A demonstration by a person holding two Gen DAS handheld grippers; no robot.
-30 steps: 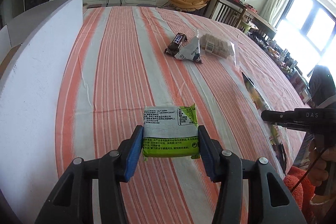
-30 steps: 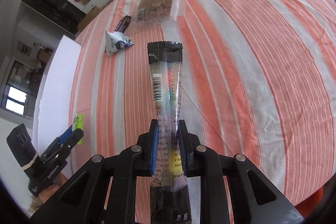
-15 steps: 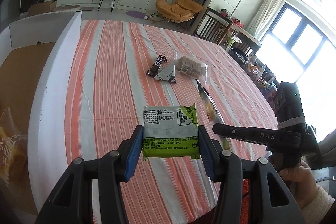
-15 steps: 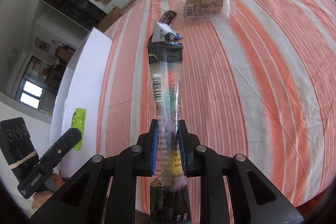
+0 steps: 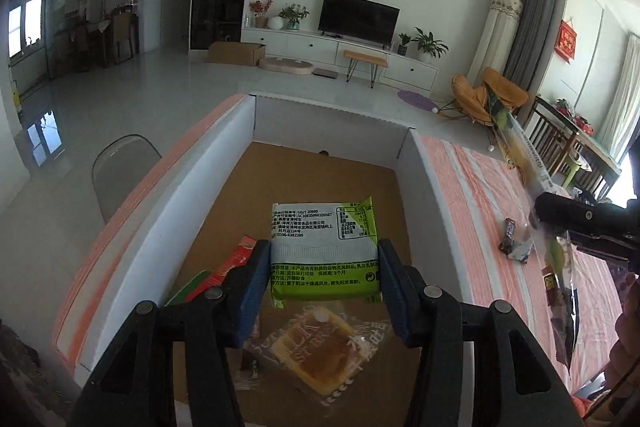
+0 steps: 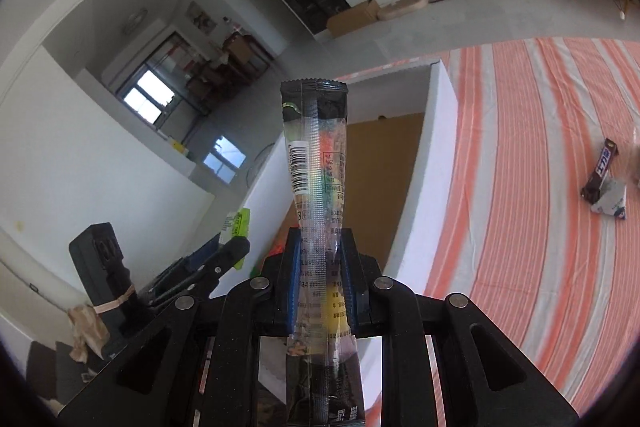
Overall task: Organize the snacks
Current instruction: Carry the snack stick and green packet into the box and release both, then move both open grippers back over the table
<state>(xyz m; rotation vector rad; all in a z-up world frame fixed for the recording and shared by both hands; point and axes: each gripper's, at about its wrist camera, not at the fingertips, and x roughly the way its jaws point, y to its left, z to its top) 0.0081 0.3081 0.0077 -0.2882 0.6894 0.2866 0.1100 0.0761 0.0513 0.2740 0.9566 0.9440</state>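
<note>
Glossy plastic packet (image 5: 324,251), cardboard box (image 5: 424,187)

Daylight pours from windows (image 5: 24,27), blown out white; fisheye corners go black; the desk's (image 6: 560,187) far edge smears.

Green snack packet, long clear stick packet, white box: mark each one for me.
green snack packet (image 5: 324,239), left wrist view, on its printed white label.
long clear stick packet (image 6: 316,163), right wrist view, beside its barcode.
white box (image 5: 328,125), left wrist view, on its far inner wall.
</note>
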